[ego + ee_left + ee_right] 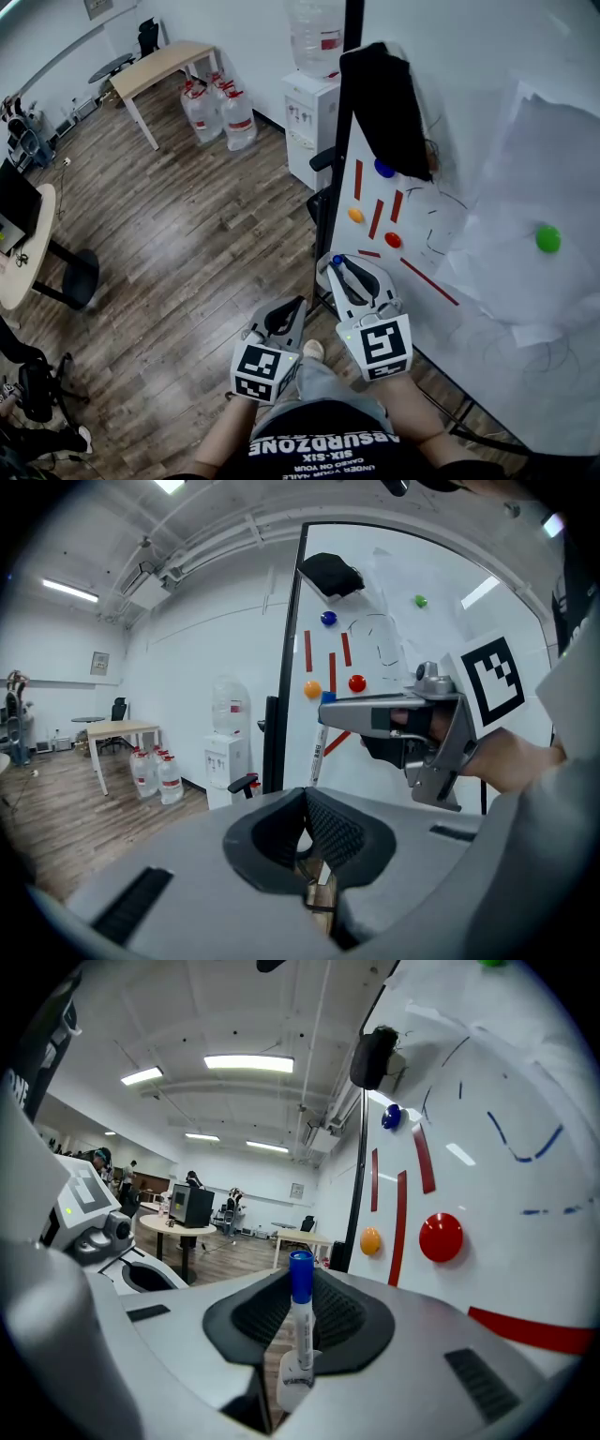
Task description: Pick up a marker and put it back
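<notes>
The right gripper [354, 279] has its jaws closed to a narrow gap on a blue-capped whiteboard marker [300, 1321] at the lower centre of the right gripper view, cap up and just beside the whiteboard [441, 253]. The left gripper [305, 810] is at the bottom of its view, jaws together on nothing. The risk is in the grip: the pads pinch only the marker's lower barrel, so it could pivot or slide out. No tray or ledge for it is visible, and a blind release would drop it.
</notes>
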